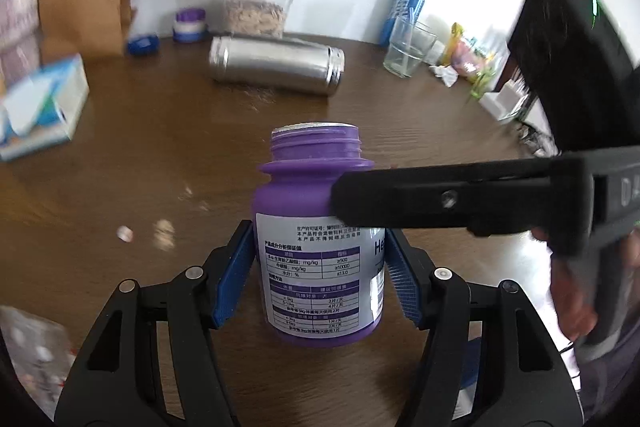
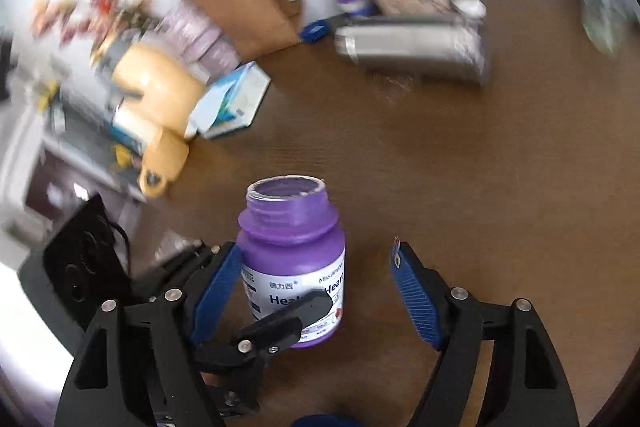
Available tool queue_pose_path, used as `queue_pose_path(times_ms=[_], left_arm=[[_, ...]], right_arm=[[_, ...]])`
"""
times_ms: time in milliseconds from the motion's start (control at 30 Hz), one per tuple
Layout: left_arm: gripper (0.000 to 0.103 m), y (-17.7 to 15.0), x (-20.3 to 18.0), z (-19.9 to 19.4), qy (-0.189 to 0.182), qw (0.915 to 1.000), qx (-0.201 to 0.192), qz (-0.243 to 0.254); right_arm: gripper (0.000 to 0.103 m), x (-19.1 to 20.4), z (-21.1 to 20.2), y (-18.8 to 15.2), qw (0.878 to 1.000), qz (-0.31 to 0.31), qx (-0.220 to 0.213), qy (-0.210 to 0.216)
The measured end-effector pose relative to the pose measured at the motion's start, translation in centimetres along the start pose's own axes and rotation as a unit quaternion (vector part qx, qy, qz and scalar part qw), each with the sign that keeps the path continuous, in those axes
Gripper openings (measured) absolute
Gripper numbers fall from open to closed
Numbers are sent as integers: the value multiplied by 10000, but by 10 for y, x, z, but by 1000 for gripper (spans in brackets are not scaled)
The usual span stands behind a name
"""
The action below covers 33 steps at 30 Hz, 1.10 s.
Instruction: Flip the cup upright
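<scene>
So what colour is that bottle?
Purple, with a white label; the bottle shows best in the left wrist view.

On the table (image 1: 160,155) stood one purple bottle (image 1: 316,259), one steel flask (image 1: 276,65), one glass (image 1: 408,51), one can (image 1: 404,7), one blue-white box (image 1: 44,107) and two grippers.

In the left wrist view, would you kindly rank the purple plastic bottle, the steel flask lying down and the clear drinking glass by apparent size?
1. Purple plastic bottle, inflated by nearness.
2. Steel flask.
3. Clear drinking glass.

A lived-in home: cluttered wooden table (image 1: 160,155) with cereal jar (image 1: 254,9), soda can (image 1: 402,13).
</scene>
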<state>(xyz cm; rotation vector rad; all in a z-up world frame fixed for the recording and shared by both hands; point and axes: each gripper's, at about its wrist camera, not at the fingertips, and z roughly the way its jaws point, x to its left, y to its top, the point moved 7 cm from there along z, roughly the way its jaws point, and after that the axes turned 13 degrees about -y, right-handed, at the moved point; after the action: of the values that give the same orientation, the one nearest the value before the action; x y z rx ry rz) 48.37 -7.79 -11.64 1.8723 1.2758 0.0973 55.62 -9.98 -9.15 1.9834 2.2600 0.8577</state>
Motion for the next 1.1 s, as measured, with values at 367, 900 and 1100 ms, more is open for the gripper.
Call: queue_pose_path(times_ms=[367,900,1100], left_arm=[[62,-7,-6,-25,261,9967,-216,739],[89,-23,47,-71,1314,9886,-186,-716],[89,-25,42,-69,1333,9886,-166,-686]], right_arm=[[68,31,5,-2,9985,-223,109,495],[69,41,13,-3,9724,-1281,-1317,-1435],[81,45,3,-5,9695,-1361,-1127,-1698]])
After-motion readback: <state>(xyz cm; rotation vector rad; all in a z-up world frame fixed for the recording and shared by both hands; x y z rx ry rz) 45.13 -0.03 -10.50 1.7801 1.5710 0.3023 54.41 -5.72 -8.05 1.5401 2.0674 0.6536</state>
